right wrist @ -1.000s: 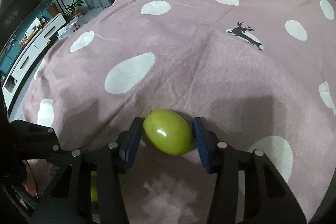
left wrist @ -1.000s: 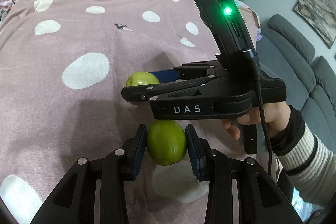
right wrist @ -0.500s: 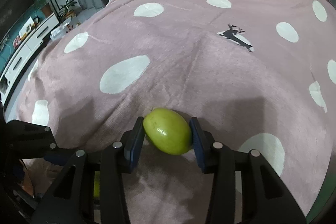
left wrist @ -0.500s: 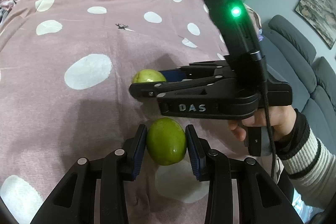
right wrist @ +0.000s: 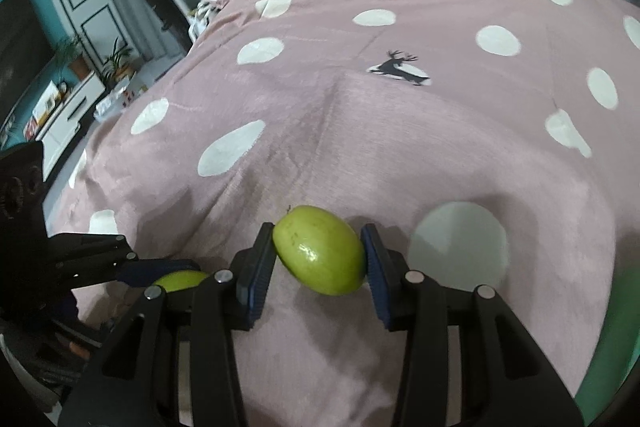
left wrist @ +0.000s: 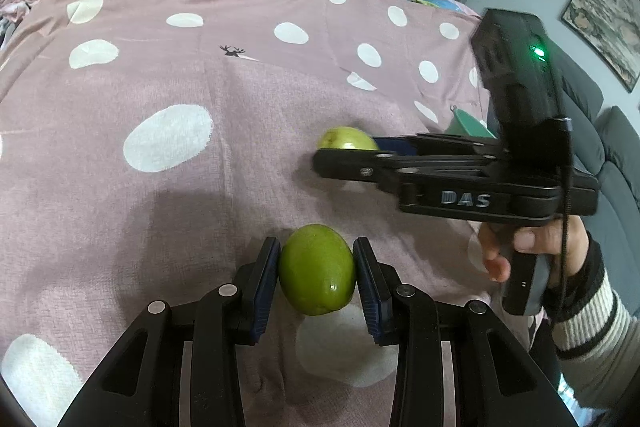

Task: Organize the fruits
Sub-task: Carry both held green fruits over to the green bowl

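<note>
A dark green fruit is clamped between the jaws of the left gripper, just above the pink dotted cloth; this grip is unchanged from the earlier frames. A paler fruit is gripped by the closed jaws of the right gripper. Since a second ago the right gripper has been carried rightward and farther off, its fruit now being well apart from the left one. Beyond it, part of a green container is seen at the cloth's right edge; its contents cannot be told.
</note>
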A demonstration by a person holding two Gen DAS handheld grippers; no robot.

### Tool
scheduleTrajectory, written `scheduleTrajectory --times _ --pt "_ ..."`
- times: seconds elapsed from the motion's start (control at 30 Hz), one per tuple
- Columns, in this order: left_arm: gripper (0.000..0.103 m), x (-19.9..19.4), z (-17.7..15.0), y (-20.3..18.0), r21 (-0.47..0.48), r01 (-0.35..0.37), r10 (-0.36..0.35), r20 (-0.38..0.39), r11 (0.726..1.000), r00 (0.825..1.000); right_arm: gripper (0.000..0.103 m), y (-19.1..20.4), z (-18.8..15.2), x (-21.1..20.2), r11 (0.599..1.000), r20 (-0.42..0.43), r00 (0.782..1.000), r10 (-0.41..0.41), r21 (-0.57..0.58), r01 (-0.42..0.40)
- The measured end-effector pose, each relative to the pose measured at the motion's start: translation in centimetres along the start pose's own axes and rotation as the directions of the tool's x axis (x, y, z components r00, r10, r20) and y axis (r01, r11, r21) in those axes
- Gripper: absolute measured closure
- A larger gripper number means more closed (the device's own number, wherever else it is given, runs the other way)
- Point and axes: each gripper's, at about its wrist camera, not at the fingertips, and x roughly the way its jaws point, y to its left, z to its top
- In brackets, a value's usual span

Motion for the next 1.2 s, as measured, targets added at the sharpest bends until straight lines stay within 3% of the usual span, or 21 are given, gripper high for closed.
scheduleTrajectory --times 0.5,0.67,1.2 --pt "0.065 0.0 -0.2 -0.2 -0.004 -0.015 0.015 0.009 1.0 1.0 0.059 -1.1 -5.5 -5.4 0.986 0.117 0.993 -0.016 0.164 -0.004" --pt "0.065 -0.3 -0.3 -0.1 -0.01 -0.007 0.007 0.017 1.0 1.0 0.059 -1.7 -7.1 -6.2 0.97 0.164 0.986 0.011 0.237 -0.05" --pt "0.065 0.3 -0.9 -1.8 0.036 -0.043 0.042 0.004 0.998 0.999 0.059 -1.9 -9.2 -6.7 0.966 0.178 0.983 0.046 0.242 -0.089"
